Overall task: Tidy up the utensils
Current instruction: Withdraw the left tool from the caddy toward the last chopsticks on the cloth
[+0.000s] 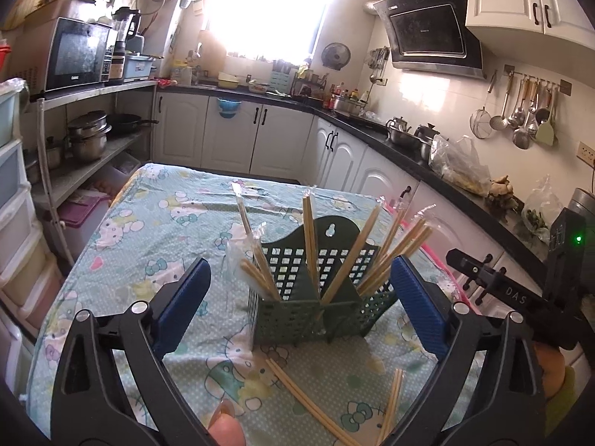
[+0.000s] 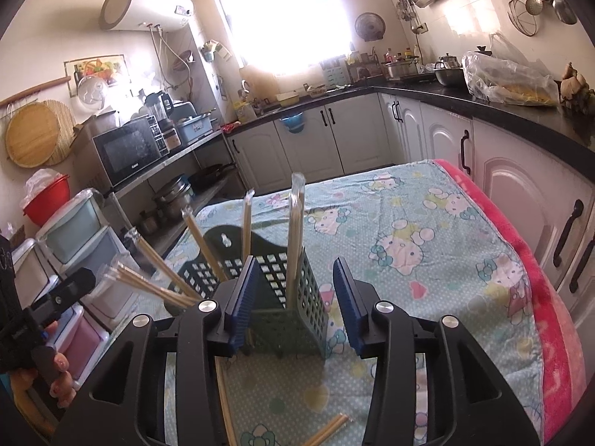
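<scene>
Window glare [image 1: 275, 3] perhaps hides detail; loose chopsticks [image 1: 308, 401] run off-frame.

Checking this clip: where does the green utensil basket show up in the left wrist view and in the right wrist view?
Left wrist view: the green basket stands in the lower middle, on the table between the blue fingers.
Right wrist view: the green basket is in the lower middle, just left of centre, behind the left blue finger.
Shared landmark: the microwave on the shelf at left.
</scene>
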`<state>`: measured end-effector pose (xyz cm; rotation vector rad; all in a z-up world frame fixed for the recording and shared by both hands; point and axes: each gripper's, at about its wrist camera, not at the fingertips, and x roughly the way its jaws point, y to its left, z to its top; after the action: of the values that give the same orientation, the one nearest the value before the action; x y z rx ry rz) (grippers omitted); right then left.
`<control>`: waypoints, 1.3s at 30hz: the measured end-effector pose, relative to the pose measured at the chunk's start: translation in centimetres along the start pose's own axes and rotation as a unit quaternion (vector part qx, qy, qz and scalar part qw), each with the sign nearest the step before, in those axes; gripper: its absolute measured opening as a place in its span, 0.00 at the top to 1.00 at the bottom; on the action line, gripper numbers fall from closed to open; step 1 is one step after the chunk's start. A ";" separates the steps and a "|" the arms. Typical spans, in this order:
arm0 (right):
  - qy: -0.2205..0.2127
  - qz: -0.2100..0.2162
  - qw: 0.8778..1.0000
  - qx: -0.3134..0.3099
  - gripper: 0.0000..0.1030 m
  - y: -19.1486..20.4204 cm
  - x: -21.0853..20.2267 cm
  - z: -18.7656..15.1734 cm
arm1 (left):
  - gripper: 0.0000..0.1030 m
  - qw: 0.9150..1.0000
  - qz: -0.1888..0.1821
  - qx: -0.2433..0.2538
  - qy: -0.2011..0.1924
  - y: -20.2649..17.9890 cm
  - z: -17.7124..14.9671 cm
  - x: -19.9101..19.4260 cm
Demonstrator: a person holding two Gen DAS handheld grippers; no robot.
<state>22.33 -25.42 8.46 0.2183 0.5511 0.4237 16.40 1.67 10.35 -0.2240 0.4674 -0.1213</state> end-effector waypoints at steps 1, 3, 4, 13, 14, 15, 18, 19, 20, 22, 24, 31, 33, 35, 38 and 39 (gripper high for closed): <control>0.001 -0.001 1.000 -0.002 0.60 0.1 -0.1 -0.3 | 0.13 1.000 0.000 0.001 0.000 -0.1 -0.1 -0.1; 0.002 0.001 1.000 -0.005 0.58 0.1 -0.4 -0.6 | 0.10 1.000 0.001 0.002 0.001 -0.2 -0.5 -0.3; 0.003 0.000 1.000 -0.007 0.57 0.1 -0.6 -0.9 | 0.10 1.000 0.002 0.003 0.001 -0.3 -0.8 -0.4; 0.017 -0.003 1.000 -0.011 0.50 0.0 -1.6 -3.1 | 0.10 1.000 0.006 0.006 0.018 -0.2 -2.7 -0.4; 0.020 -0.004 1.000 -0.011 0.49 -0.1 -1.7 -3.4 | 0.10 1.000 0.007 0.007 0.020 -0.2 -3.0 -0.4; 0.023 -0.005 1.000 -0.011 0.49 -0.2 -1.7 -3.8 | 0.10 1.000 0.008 0.007 0.022 -0.2 -3.1 -0.4; 0.032 -0.007 0.999 -0.011 0.48 -0.2 -1.9 -4.6 | 0.10 0.999 0.010 0.006 0.030 -0.1 -3.8 -0.2; 0.034 -0.008 0.999 -0.011 0.48 -0.2 -1.9 -4.9 | 0.10 0.999 0.011 0.006 0.032 -0.1 -3.9 -0.1; 0.037 -0.009 0.999 -0.012 0.48 -0.3 -1.9 -5.1 | 0.10 0.999 0.011 0.005 0.034 -0.1 -4.1 -0.1; 0.042 -0.011 0.999 -0.011 0.48 -0.4 -2.0 -5.6 | 0.10 0.999 0.012 0.004 0.038 0.0 -4.4 0.0; 0.047 -0.013 0.999 -0.010 0.47 -0.4 -1.9 -6.1 | 0.10 0.999 0.013 0.004 0.041 -0.1 -4.7 0.2; 0.065 -0.014 0.998 -0.010 0.42 -0.4 -1.6 -7.9 | 0.10 0.998 0.012 0.004 0.056 0.0 -5.8 0.7; 0.071 -0.013 0.997 -0.007 0.41 -0.6 -1.5 -8.2 | 0.10 0.998 0.012 0.003 0.060 0.0 -6.1 0.9; 0.076 -0.012 0.997 -0.004 0.41 -0.7 -1.4 -8.7 | 0.10 0.998 0.013 0.003 0.065 0.1 -6.4 1.2; 0.085 -0.013 0.996 -0.003 0.41 -0.7 -1.1 -9.2 | 0.10 0.997 0.014 0.002 0.070 0.1 -6.9 1.5; 0.086 -0.013 0.996 -0.002 0.41 -0.7 -1.1 -9.3 | 0.10 0.997 0.014 0.002 0.072 0.2 -7.0 1.5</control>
<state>16.62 -25.73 1.00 0.1715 0.7218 0.4210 14.58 0.28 3.56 -0.2065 0.6141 -0.1120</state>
